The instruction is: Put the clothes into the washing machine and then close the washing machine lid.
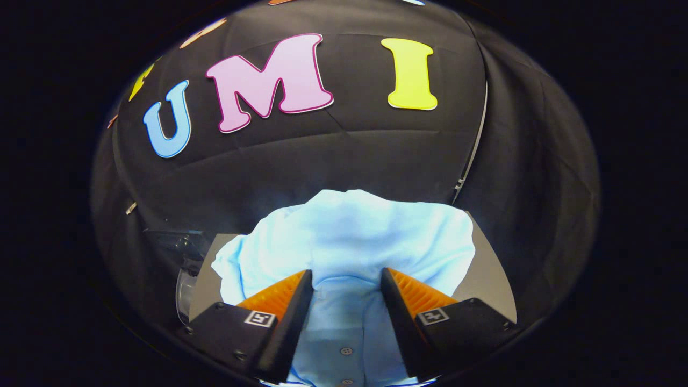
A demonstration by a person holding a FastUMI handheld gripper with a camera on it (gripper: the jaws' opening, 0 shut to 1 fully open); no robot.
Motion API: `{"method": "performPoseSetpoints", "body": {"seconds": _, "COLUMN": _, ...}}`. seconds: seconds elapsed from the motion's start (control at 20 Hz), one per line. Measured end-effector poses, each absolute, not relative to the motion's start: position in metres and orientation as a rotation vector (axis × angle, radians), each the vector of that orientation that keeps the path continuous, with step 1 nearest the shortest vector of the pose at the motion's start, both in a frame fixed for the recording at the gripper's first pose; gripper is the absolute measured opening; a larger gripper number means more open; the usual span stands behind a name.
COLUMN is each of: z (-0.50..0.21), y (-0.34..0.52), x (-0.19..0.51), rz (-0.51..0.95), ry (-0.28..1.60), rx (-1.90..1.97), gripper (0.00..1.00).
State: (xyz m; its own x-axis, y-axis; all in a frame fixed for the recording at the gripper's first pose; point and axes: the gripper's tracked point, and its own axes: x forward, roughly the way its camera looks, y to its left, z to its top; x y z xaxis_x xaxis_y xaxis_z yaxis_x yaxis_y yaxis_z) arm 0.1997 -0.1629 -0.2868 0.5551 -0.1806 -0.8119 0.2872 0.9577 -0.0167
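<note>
Black cloth wall behind; grey counter [486,271] beneath. Gripper [346,279] angled downward, fingers clamped on light blue buttoned shirt [349,236] bunched between and beyond them.

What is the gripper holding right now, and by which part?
The gripper is shut on the light blue shirt, both fingers pressing a fold beside its buttoned front.
</note>
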Motion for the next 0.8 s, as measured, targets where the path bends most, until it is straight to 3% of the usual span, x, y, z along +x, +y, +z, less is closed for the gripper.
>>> {"method": "performPoseSetpoints", "body": {"seconds": 0.15, "z": -0.284, "y": -0.164, "x": 0.200, "rz": -0.249, "ry": 0.953, "rx": 0.173, "gripper": 0.38}}
{"method": "performPoseSetpoints", "body": {"seconds": 0.2, "z": -0.286, "y": -0.162, "x": 0.201, "rz": -0.249, "ry": 0.955, "rx": 0.210, "gripper": 0.37}}
{"method": "performPoseSetpoints", "body": {"seconds": 0.25, "z": -0.286, "y": -0.162, "x": 0.200, "rz": -0.239, "ry": 0.948, "rx": 0.227, "gripper": 0.14}}
{"method": "performPoseSetpoints", "body": {"seconds": 0.8, "z": -0.186, "y": -0.097, "x": 0.181, "rz": -0.103, "ry": 0.701, "rx": 0.230, "gripper": 0.13}}
